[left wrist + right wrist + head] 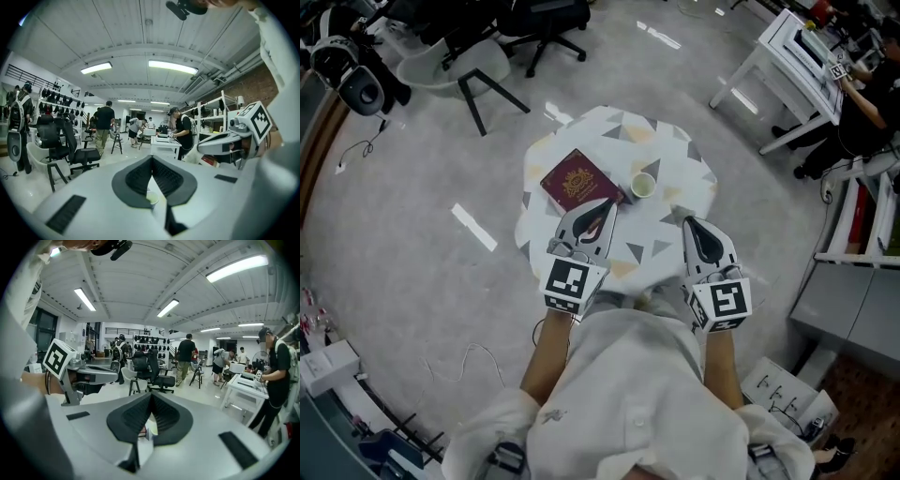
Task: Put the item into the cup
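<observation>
A small pale cup (643, 186) stands on the round table (675, 159), which wears a cloth patterned with triangles. To the cup's left lies a dark red booklet (578, 181) with a gold crest. My left gripper (610, 202) hovers over the booklet's near corner, jaws shut and empty. The right gripper (687, 221) hangs over the table's near right, also shut and empty. Under the left gripper's (151, 160) closed jaws a bit of the cup (151, 199) shows. Below the right gripper's (151, 397) jaws the booklet (142, 431) and cup (152, 432) peek through.
The table is small, with grey floor all round. Black office chairs (546, 23) and a white chair (455, 67) stand beyond it. A white desk (787, 66) is at the far right, where a person (867, 112) sits. Shelving (862, 234) lines the right side.
</observation>
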`<action>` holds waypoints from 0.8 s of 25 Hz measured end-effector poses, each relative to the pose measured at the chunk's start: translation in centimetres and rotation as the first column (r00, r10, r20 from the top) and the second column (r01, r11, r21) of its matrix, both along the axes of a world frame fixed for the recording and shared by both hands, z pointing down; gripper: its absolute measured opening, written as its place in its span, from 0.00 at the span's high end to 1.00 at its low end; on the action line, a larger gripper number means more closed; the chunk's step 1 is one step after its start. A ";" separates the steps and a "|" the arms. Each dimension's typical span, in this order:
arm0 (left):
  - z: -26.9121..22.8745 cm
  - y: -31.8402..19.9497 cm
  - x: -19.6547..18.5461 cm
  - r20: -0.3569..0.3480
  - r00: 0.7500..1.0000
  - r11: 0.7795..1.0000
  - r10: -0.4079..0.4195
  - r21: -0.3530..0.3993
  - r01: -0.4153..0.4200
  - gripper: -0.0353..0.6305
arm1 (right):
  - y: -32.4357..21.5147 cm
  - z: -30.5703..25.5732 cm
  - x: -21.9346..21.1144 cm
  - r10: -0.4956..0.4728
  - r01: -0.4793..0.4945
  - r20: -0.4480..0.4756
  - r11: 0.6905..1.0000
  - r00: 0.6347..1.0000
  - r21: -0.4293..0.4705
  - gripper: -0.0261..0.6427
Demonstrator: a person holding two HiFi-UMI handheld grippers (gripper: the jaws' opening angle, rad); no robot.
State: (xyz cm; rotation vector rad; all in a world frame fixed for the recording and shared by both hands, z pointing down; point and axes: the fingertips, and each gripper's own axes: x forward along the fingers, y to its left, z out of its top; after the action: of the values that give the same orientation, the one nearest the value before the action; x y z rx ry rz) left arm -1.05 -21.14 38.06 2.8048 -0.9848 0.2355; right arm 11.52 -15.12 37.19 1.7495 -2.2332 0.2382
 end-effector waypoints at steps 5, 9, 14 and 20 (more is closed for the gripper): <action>1.0 -1.0 0.5 0.021 0.999 0.999 -0.042 -0.028 0.043 0.93 | -2.0 1.0 0.4 -0.048 0.049 0.032 0.999 0.998 -0.018 0.95; 2.1 -1.9 1.6 0.045 0.997 0.997 -0.068 -0.040 0.070 0.93 | -3.6 2.1 1.1 -0.092 0.093 0.053 0.995 0.994 -0.029 0.95; 3.8 -2.9 3.1 0.074 0.993 0.993 -0.091 -0.067 0.096 0.93 | -5.2 3.9 1.6 -0.151 0.156 0.075 0.986 0.986 -0.064 0.95; 6.6 -3.8 4.0 0.114 0.987 0.986 -0.111 -0.113 0.124 0.93 | -6.9 6.2 1.6 -0.200 0.211 0.112 0.972 0.973 -0.104 0.95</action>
State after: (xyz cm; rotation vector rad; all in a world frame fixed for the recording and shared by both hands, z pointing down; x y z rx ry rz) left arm 2.94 -24.90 44.67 2.6387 -1.1163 0.4200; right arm 13.15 -22.05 43.39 1.4643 -2.3987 0.4087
